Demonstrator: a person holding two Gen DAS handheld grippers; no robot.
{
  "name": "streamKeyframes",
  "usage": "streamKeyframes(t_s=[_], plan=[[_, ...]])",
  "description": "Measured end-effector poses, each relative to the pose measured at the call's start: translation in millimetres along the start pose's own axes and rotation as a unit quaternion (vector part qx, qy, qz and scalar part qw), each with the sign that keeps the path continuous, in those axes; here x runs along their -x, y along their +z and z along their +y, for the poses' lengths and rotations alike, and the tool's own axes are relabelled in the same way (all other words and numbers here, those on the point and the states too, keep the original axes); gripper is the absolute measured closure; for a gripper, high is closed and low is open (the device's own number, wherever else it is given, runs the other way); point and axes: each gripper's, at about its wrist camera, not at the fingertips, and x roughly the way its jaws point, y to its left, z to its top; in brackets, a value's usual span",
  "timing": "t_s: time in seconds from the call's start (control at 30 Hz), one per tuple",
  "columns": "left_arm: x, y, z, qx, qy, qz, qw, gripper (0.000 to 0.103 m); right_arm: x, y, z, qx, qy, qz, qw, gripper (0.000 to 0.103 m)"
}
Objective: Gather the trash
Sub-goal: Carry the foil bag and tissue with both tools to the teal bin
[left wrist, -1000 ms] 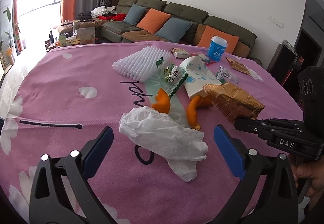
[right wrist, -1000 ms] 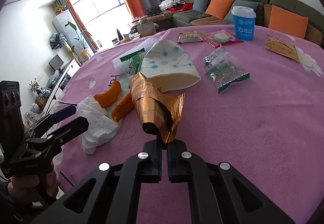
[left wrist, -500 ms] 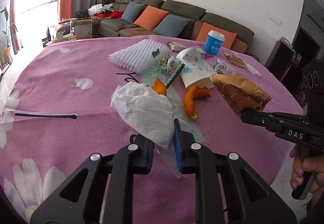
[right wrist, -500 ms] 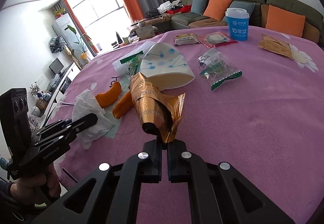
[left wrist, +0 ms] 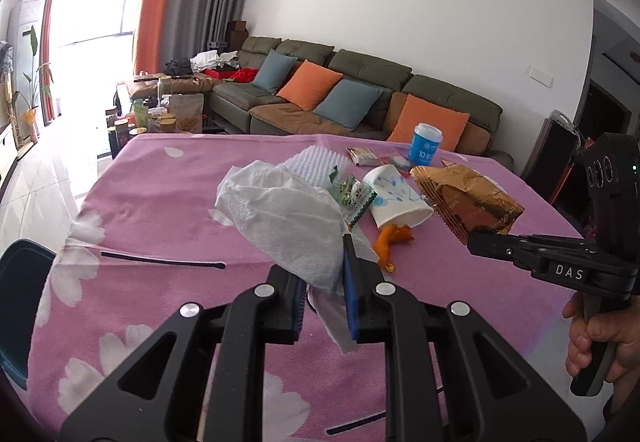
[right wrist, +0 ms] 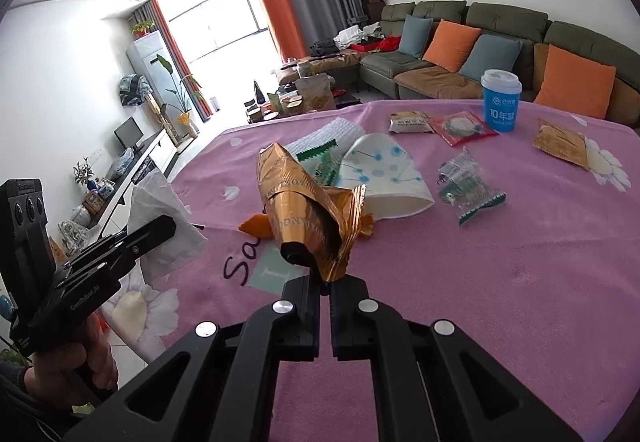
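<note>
My left gripper is shut on a crumpled white tissue, which hangs above the pink tablecloth. My right gripper is shut on a gold foil snack wrapper, also lifted off the table. In the left wrist view the right gripper shows at the right with the gold wrapper in it. The left gripper with the tissue shows at the left of the right wrist view. Orange peel, a white paper cup on its side and a green wrapper lie on the table.
A blue cup with a white lid stands at the far side. Several snack packets and a clear green wrapper lie near it, and white ribbed foam lies behind the tissue. A dark chair stands at the table's left edge.
My left gripper closed on the tissue and lifted it off the table. My right gripper rose a little with the gold wrapper still held.
</note>
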Motion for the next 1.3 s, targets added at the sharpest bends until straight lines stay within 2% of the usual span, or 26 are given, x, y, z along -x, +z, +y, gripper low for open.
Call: streamKeyframes(t_s=[0.33, 0.63, 0.97, 1.3], plan=[[53.0, 1.4, 51.2, 0.033, 0.056, -0.041, 0.9970, 0.087, -6.2, 18.9, 55.3, 0.050, 0.035, -0.011, 0.998, 0.100], [99.1, -0.9, 97.0, 0.062, 0.113, -0.074, 0.9889, 0.087, -24.7, 32.9, 116.8, 0.100, 0.076, -0.009, 0.992, 0.100], [145.3, -7.2, 153.0, 0.088, 0.190, -0.092, 0.9736, 0.087, -57.4, 45.9, 196.7, 0.156, 0.138, 0.011, 0.978, 0.100], [177.3, -18.6, 210.5, 0.103, 0.257, -0.081, 0.9574, 0.086, -91.5, 58.1, 269.7, 0.217, 0.186, 0.034, 0.958, 0.100]])
